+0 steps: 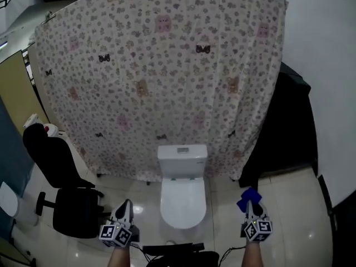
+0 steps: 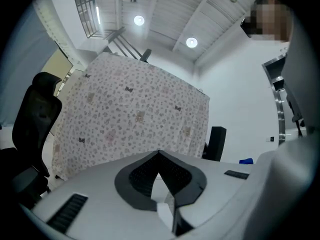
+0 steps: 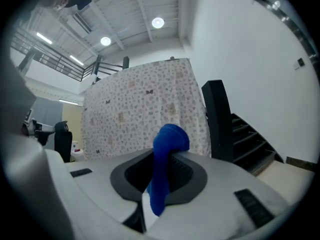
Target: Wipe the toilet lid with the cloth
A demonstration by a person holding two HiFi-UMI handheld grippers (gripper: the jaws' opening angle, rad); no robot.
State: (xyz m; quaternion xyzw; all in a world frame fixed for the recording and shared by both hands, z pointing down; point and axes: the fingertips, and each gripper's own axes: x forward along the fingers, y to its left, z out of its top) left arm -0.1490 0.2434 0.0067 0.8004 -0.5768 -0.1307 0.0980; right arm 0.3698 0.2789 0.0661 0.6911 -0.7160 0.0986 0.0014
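Note:
A white toilet with its lid (image 1: pixel 181 202) down and its tank (image 1: pixel 182 161) behind stands on the pale floor at the middle of the head view. My right gripper (image 1: pixel 248 206) is to the right of the toilet, shut on a blue cloth (image 1: pixel 248 198). In the right gripper view the blue cloth (image 3: pixel 166 159) sticks up from between the closed jaws. My left gripper (image 1: pixel 125 206) is to the left of the toilet, apart from it. Its jaws meet with nothing between them in the left gripper view (image 2: pixel 159 156).
A large patterned curtain (image 1: pixel 161 77) hangs behind the toilet. A black office chair (image 1: pixel 61 179) stands to the left. A dark stair structure (image 1: pixel 289 127) rises at the right. Black equipment (image 1: pixel 178 253) lies on the floor in front of the toilet.

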